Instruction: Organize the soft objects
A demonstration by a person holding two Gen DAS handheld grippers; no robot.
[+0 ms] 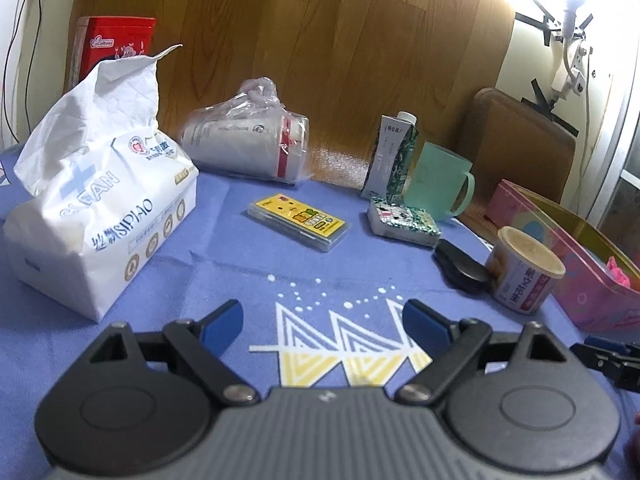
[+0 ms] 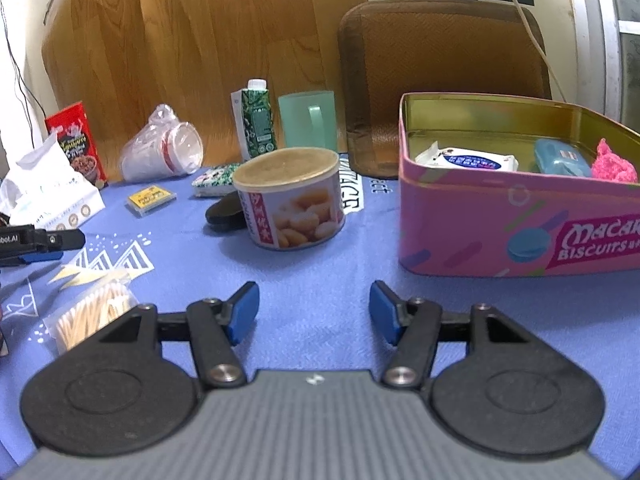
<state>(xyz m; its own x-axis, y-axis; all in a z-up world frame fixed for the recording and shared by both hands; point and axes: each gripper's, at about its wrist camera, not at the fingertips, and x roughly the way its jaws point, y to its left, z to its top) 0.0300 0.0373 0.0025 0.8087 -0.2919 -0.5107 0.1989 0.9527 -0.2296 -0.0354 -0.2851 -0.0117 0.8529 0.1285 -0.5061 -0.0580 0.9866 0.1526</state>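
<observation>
A big white tissue pack (image 1: 100, 216) with a sheet sticking out lies at the left on the blue cloth. A small patterned tissue packet (image 1: 404, 220) lies further right, beside the carton. My left gripper (image 1: 324, 320) hovers open over the cloth's printed pattern, holding nothing. In the right wrist view my right gripper (image 2: 314, 308) is open over bare cloth. Ahead to its right, the pink biscuit tin (image 2: 520, 220) holds a white wipes pack (image 2: 468, 160), a blue case (image 2: 560, 158) and a pink knitted piece (image 2: 614, 164). A bag of cotton swabs (image 2: 92, 316) lies left of it.
A snack can (image 2: 290, 200) and a black flat object (image 2: 226, 212) stand in front of the right gripper. Further back are bagged paper cups (image 1: 248, 148), a yellow card case (image 1: 298, 222), a carton (image 1: 392, 156), a green mug (image 1: 440, 180) and a red box (image 2: 80, 140).
</observation>
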